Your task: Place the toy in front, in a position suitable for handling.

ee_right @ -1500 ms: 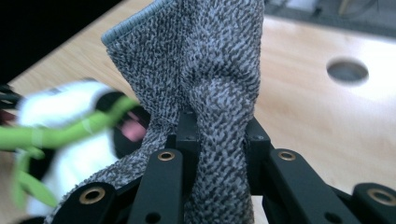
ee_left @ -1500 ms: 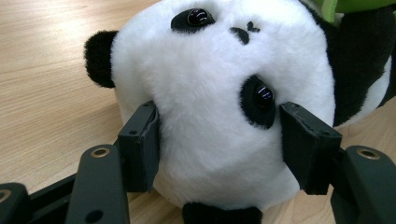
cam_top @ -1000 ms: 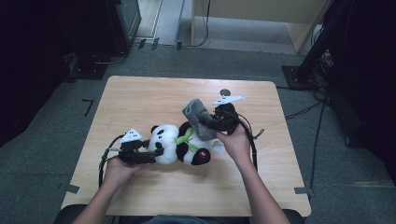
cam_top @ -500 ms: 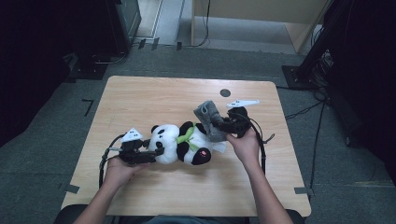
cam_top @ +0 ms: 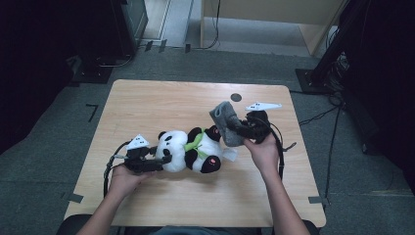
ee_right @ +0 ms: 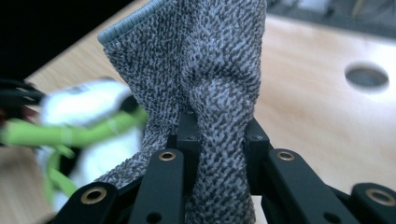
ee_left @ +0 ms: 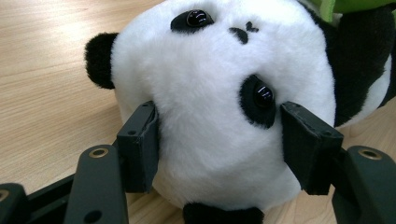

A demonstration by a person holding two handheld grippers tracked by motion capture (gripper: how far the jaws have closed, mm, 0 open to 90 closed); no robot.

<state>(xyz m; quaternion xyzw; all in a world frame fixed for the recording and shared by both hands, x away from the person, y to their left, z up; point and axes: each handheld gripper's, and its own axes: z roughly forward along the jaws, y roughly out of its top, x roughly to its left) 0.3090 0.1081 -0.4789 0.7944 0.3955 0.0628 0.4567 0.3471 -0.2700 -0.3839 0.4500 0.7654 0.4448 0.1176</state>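
Note:
A black-and-white panda plush (cam_top: 191, 149) with a green scarf lies on its back in the middle of the wooden table (cam_top: 161, 103). My left gripper (cam_top: 157, 164) is shut on the panda's head (ee_left: 215, 93), one pad pressed into the white fur on each side. My right gripper (cam_top: 241, 129) is shut on a grey knitted sock (cam_top: 225, 121), held just right of the panda's feet. In the right gripper view the sock (ee_right: 210, 70) stands up from the jaws, bunched between them, and the panda (ee_right: 79, 121) is a blur at the left.
A small round hole (cam_top: 236, 97) is in the table behind the right gripper. Cables trail from both grippers across the tabletop. Dark floor, furniture legs and more cables surround the table.
The right gripper has carried the grey sock to the right, away from the panda's legs. The left gripper and the panda's head have stayed put.

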